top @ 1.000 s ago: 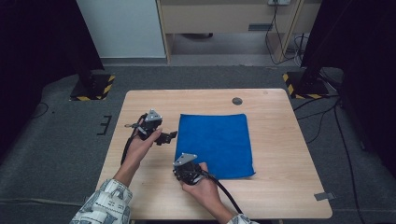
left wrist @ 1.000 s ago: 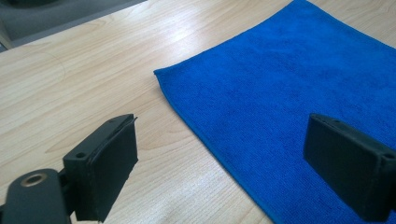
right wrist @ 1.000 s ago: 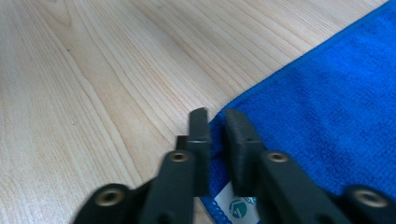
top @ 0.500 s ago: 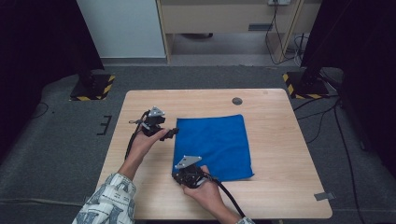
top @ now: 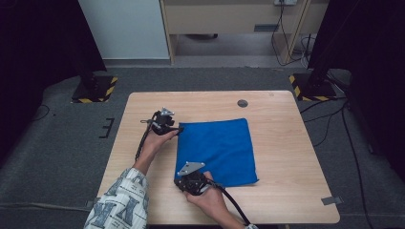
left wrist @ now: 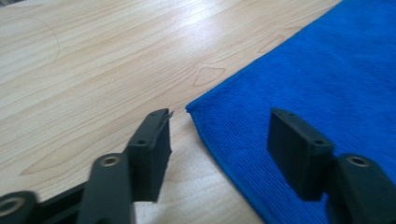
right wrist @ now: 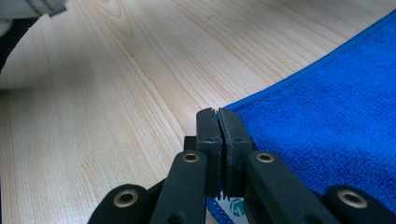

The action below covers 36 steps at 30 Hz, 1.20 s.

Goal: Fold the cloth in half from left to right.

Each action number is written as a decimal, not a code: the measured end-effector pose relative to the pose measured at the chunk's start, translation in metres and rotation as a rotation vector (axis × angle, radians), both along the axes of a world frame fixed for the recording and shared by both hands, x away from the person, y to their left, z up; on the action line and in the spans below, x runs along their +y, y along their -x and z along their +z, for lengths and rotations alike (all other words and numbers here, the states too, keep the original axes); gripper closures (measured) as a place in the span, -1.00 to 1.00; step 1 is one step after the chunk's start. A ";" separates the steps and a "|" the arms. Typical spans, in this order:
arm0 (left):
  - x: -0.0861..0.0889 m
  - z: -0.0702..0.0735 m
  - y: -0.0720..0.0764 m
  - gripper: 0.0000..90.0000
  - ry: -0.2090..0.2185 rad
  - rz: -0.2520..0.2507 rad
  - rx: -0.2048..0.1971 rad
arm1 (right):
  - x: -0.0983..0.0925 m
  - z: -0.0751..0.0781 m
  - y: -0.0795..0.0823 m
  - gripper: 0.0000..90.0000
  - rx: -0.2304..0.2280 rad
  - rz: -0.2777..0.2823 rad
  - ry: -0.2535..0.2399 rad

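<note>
A blue cloth (top: 217,151) is spread flat on the wooden tabletop (top: 286,143). The left tongs (left wrist: 217,140) are held low at its far left corner; their jaws have just been closing, yet a gap is left between them, with the corner (left wrist: 191,108) lying just ahead of that gap and not pressed. The right tongs (right wrist: 218,122) are seen closed at the cloth's near left corner, the blue hem (right wrist: 215,205) being pinched between the pads.
</note>
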<state>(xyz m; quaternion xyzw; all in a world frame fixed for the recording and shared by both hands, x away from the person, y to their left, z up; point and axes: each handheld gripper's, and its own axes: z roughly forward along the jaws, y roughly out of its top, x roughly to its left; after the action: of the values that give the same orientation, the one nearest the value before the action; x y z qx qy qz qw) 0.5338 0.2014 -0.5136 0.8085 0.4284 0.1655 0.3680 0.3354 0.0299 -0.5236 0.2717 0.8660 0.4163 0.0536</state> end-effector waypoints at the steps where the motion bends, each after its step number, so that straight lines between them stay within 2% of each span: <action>1: 0.001 -0.003 -0.002 -0.03 0.006 0.005 0.000 | 0.000 0.000 0.001 0.96 0.003 0.003 0.000; 4: 0.003 -0.008 -0.005 0.07 0.035 0.019 0.003 | 0.001 0.000 0.002 0.96 -0.002 0.005 0.003; 5: 0.002 -0.009 -0.006 0.12 0.033 0.018 -0.005 | 0.001 -0.001 0.002 0.96 -0.003 0.007 0.004; 7: 0.002 -0.010 -0.007 0.18 -0.002 0.028 -0.027 | 0.001 -0.001 0.002 0.96 -0.006 0.004 0.006; 8: 0.003 -0.011 -0.008 0.20 0.000 0.036 -0.030 | 0.001 -0.001 0.001 0.96 -0.006 0.004 0.006; 11: 0.007 -0.016 -0.012 0.28 0.058 0.050 -0.008 | 0.001 -0.002 0.002 0.96 -0.006 0.002 0.011; 17: 0.005 -0.023 -0.014 0.39 0.077 0.036 -0.005 | 0.002 -0.004 0.003 0.96 -0.009 0.001 0.014; 21: 0.001 -0.022 -0.013 0.60 0.050 0.023 -0.016 | 0.002 -0.004 0.004 0.96 -0.011 -0.001 0.016; 25: 0.000 -0.023 -0.014 0.84 0.057 0.025 -0.010 | 0.001 -0.003 0.005 0.96 -0.014 -0.011 0.014; 27: 0.001 -0.021 -0.014 0.97 0.065 0.025 0.011 | 0.000 -0.003 0.006 0.96 -0.016 -0.016 0.015; 32: 0.000 -0.014 -0.012 0.98 0.059 0.014 0.003 | 0.000 0.000 0.007 0.96 -0.030 -0.015 0.021; 36: -0.001 -0.006 -0.007 0.99 0.037 0.006 0.000 | 0.000 0.004 0.010 0.96 -0.041 -0.036 0.030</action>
<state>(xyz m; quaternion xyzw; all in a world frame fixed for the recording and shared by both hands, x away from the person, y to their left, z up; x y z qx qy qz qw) 0.5405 0.2005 -0.5194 0.8002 0.4338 0.1586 0.3825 0.3253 0.0294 -0.5192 0.2779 0.8659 0.4076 0.0831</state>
